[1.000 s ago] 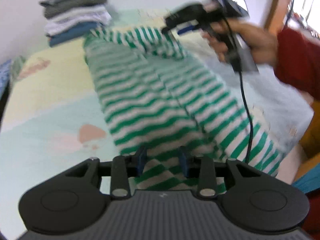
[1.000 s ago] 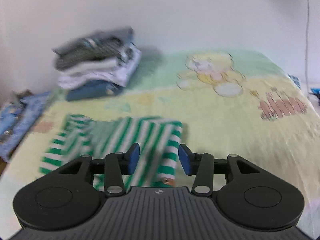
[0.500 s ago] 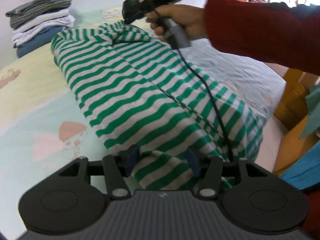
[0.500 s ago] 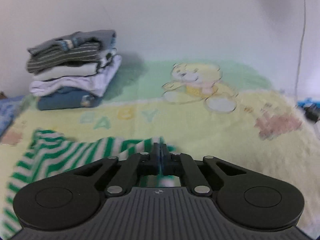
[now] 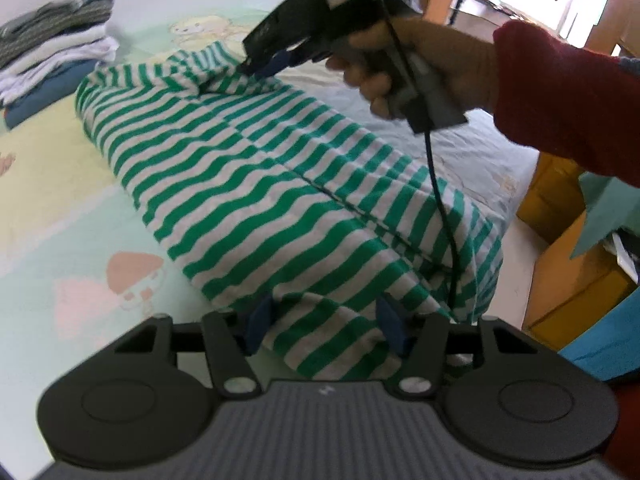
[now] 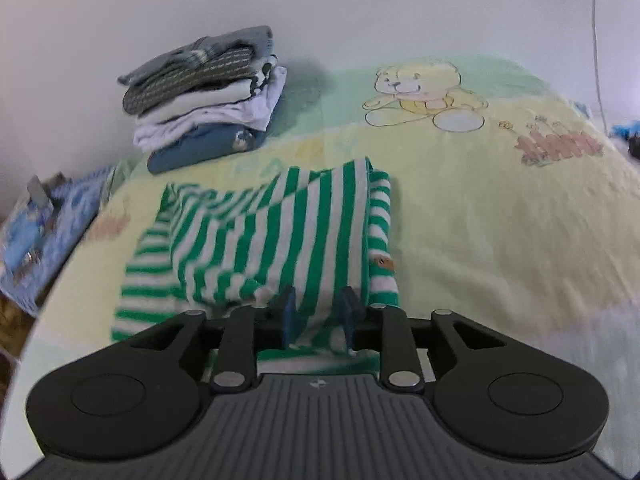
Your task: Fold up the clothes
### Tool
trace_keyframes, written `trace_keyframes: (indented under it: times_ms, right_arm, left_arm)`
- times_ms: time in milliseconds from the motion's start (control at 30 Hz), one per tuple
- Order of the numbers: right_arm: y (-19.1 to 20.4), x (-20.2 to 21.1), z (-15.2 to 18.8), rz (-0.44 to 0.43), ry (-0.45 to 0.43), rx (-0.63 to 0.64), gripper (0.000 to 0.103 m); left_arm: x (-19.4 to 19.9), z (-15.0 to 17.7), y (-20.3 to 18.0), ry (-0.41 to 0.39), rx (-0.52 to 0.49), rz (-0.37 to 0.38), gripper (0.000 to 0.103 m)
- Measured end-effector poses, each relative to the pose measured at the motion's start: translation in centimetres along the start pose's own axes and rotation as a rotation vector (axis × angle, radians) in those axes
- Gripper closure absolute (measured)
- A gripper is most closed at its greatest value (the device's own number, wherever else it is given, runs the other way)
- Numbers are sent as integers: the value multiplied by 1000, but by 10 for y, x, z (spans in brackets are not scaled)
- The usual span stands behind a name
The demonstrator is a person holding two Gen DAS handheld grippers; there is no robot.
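Left wrist view: one green-and-white striped garment point(image 5: 280, 184), spread lengthwise on one pastel cartoon-print bedsheet point(image 5: 60, 200), near hem lying between the pads of the left gripper point(image 5: 326, 322), whose jaws stand wide and do not press the cloth. One right gripper point(image 5: 264, 66), item held in one hand point(image 5: 420, 64) with one red sleeve point(image 5: 568, 96), tips over the folded far end; jaws opening, narrow gap, striped fabric between them without a visible pinch. One stack of folded clothes point(image 6: 208, 96), well apart against the wall; one bear print point(image 6: 424, 94) beside it. Change: half a second ago the right jaws were fully closed; the left jaws are wider than a second ago
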State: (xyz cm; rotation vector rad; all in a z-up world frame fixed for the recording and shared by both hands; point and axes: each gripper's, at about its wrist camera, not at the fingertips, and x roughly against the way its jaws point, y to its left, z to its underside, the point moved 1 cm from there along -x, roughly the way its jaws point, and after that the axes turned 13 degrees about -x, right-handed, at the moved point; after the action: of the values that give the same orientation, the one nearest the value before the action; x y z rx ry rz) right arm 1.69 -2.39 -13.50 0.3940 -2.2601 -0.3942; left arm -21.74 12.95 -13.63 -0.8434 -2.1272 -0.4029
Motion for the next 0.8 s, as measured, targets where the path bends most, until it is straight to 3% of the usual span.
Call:
trace_keyframes:
  times_ms: [200,300,333,400,500,533,667,767,800]
  right_arm:
    - [-21,14,0,20,-31,-166,73]
    - [-21,4,5,7,-1,-186,70]
    - [-17,3,7,17,-5,-155,72]
    - [-9,3,8,41,-18,-95,97]
    - [-2,20,4,31,-83,-49,102]
    - [-2,24,2,47,-111,-41,102]
    - [-15,-1,4,117,-46,-31,102]
    - [-11,11,7,170,-101,-18,94]
    - [-7,22,8,136,-130,-19,92]
  left_arm:
    - [-2,5,-9,7,-53,-18,43]
    - [-1,5,-10,9,-60,-16,42]
    - [-1,5,-10,11,-64,-15,42]
    - [1,5,-11,14,-73,-13,42]
    - [2,7,-11,13,-79,-11,42]
    - [3,8,-11,11,-80,-9,41]
    - [4,10,-12,14,-94,0,40]
    - [9,14,-10,22,-95,32,40]
    - [12,16,-10,23,-93,42,39]
